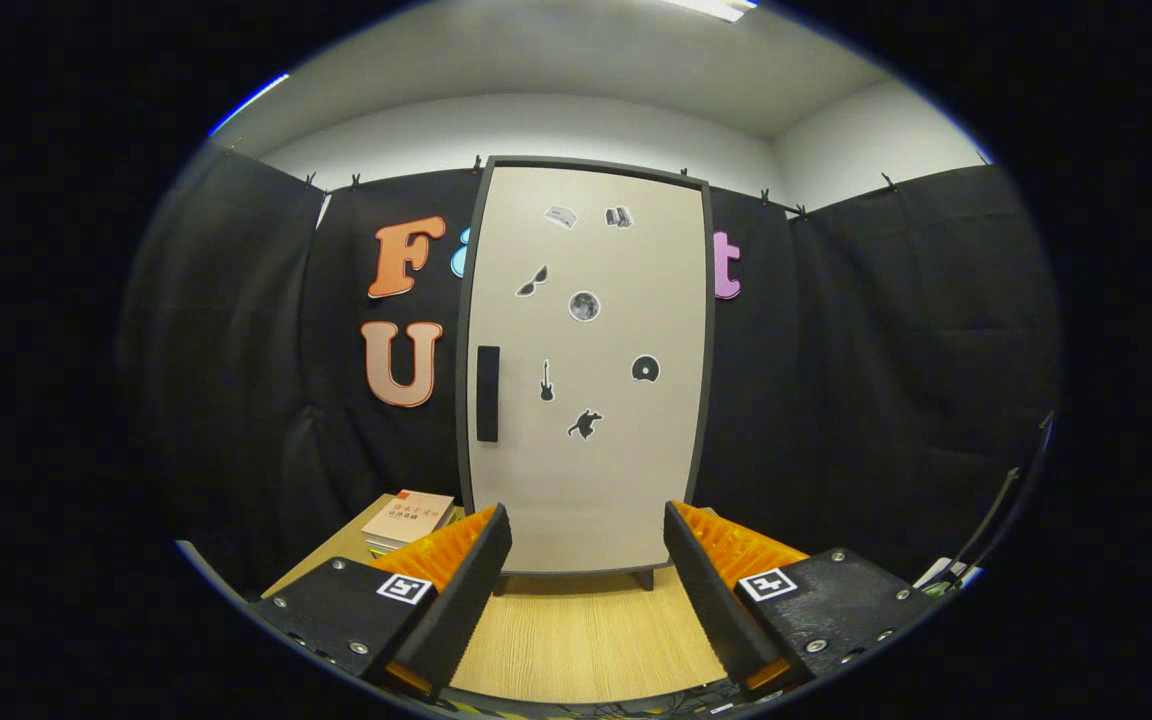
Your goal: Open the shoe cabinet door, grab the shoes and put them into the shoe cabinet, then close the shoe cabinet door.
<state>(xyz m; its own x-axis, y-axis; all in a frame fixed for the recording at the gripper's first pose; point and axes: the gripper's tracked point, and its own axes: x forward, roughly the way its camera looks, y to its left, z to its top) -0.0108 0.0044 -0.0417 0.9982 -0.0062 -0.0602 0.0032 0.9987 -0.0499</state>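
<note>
Claw [586, 560] gapes empty; closed shoe cabinet door [586, 370] hides its inside.

Shoe cabinet [586, 370] with door [591, 480] closed: interior hidden. Lower corners of the door masked by the fingers [471, 575] of the gripper [586, 560], set wide apart with nothing between them. One cabinet foot [644, 579] visible; the rest covered. Stack of books [406, 520] left of the cabinet partly concealed behind the left finger; cover print too small to make out. Door stickers [584, 305] small, detail unclear. Tabletop [586, 640] cut off at the near edge. Cables [976, 540] at far right truncated.
</note>
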